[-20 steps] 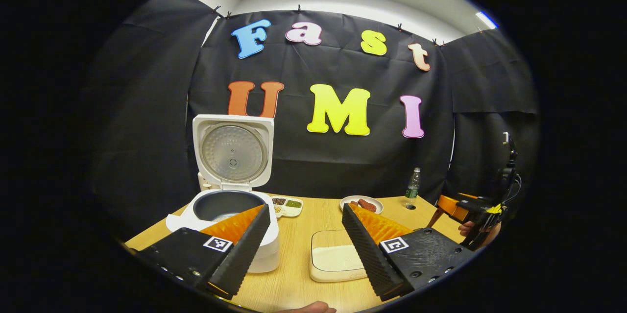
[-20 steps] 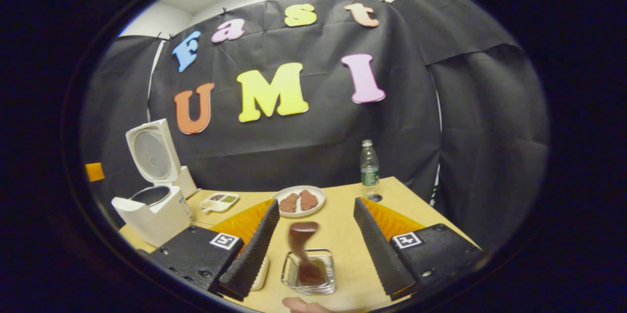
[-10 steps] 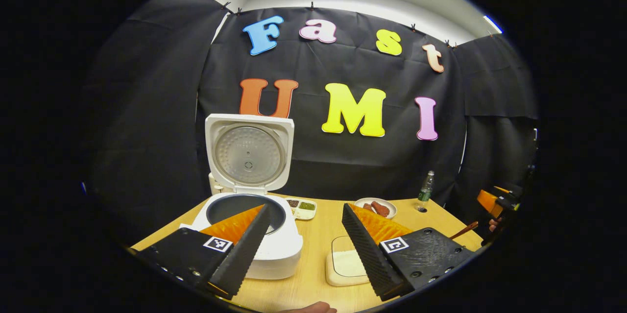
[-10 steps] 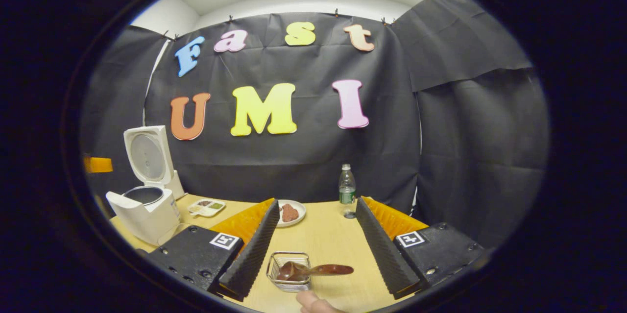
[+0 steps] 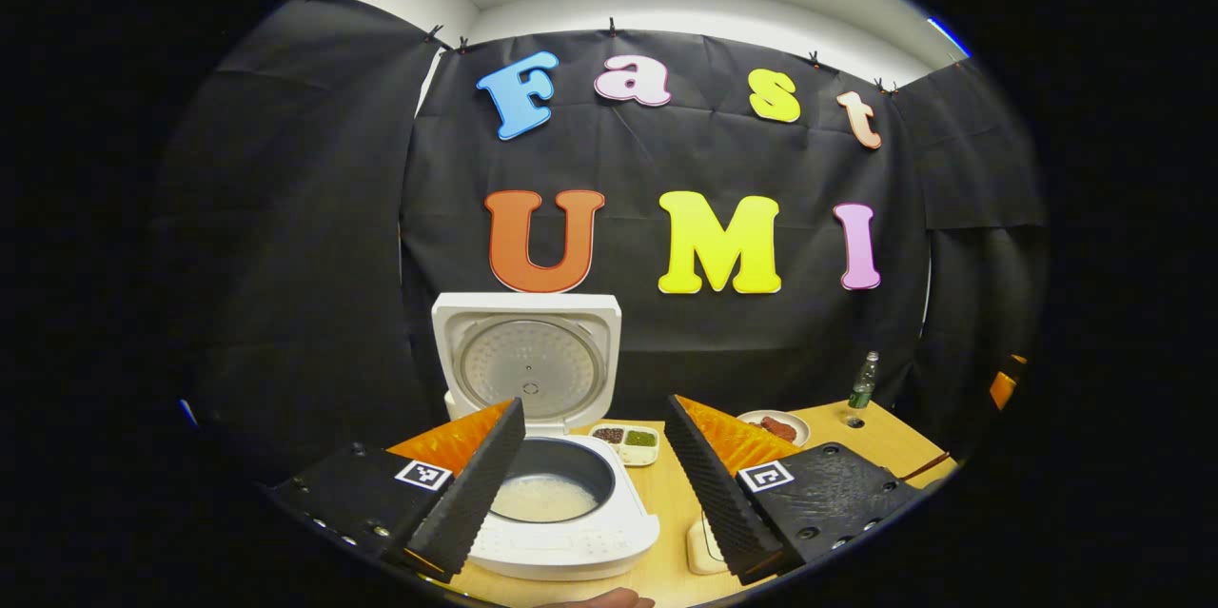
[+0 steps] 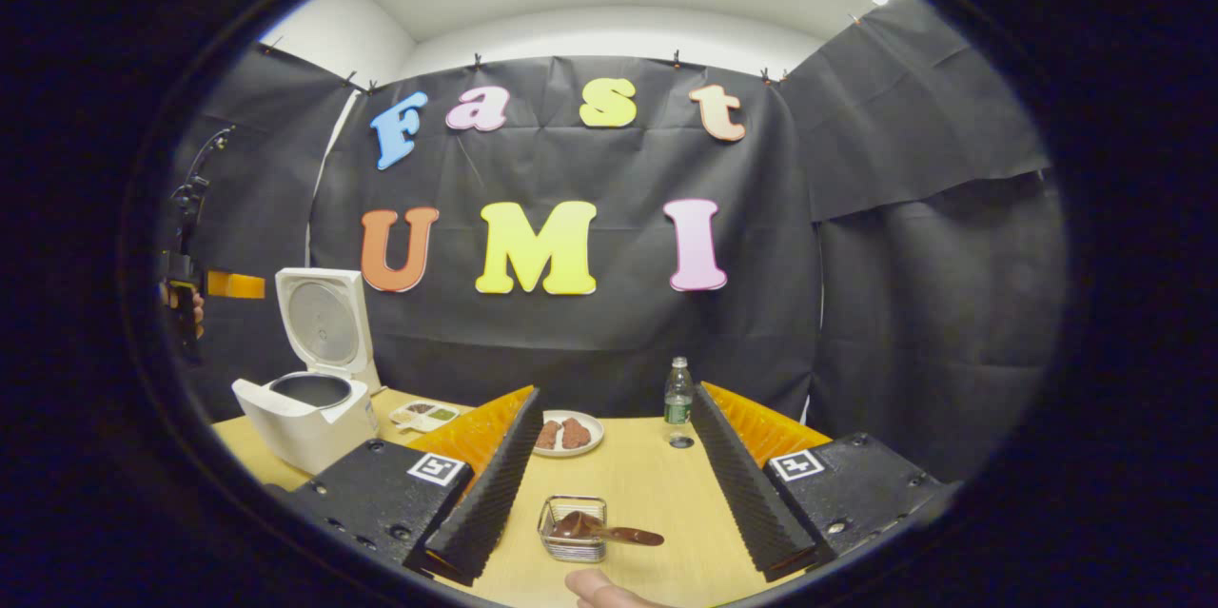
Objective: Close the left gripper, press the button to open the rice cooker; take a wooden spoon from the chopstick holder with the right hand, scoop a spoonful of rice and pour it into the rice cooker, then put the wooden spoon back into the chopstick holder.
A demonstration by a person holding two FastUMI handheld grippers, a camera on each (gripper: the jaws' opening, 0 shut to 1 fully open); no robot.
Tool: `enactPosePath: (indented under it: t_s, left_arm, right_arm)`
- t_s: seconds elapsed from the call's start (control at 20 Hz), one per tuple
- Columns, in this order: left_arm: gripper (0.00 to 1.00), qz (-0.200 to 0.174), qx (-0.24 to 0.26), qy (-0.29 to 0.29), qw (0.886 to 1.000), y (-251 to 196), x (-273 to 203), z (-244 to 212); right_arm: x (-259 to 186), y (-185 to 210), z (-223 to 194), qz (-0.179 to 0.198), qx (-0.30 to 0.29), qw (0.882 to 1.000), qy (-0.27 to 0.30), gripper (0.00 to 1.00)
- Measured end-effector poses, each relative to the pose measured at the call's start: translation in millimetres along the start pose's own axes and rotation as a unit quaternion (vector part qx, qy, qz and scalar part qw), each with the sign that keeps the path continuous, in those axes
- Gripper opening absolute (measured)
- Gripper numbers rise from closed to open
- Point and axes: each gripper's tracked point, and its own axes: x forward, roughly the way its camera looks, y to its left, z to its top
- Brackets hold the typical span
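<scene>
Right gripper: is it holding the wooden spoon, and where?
Nothing is held. The right gripper is open, and the wooden spoon rests in the chopstick holder on the table, apart from its fingers.

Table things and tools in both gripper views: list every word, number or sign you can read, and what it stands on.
No text is readable on any of them.
Water bottle: label too small to read.
Rice cooker: front panel marks too blurred to read.
Left tool and right tool: square markers, a pattern, no words.
</scene>
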Motion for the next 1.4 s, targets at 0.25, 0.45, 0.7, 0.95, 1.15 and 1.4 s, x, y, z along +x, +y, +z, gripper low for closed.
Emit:
enactPosePath:
  t_s: [0.25,0.45,0.7,0.95,1.15,1.4]
  left_arm:
    - [0.94,0.019,-0.001,-0.016,1.0,24,32,40]
    - [0.94,0.017,-0.003,-0.039,0.999,37,73,78]
    - [0.94,0.009,-0.031,-0.07,0.997,60,139,98]
    - [0.94,0.038,-0.049,-0.052,0.997,88,201,76]
    - [0.94,0.051,-0.028,-0.039,0.998,95,235,64]
    - [0.94,0.077,0.021,-0.018,0.997,98,264,47]
  right_arm:
    - [-12,-1,20,0.011,0.008,1.0,-0.029,1.0]
    - [-16,-6,25,0.008,0.002,0.999,-0.04,1.0]
    - [-15,-10,34,0.009,0.035,0.997,-0.064,0.96]
    - [-8,-14,21,-0.001,0.025,0.998,-0.053,0.95]
    - [-6,-8,16,0.001,0.008,0.999,-0.041,0.98]
    - [-13,-19,19,-0.04,-0.004,0.998,-0.039,0.95]
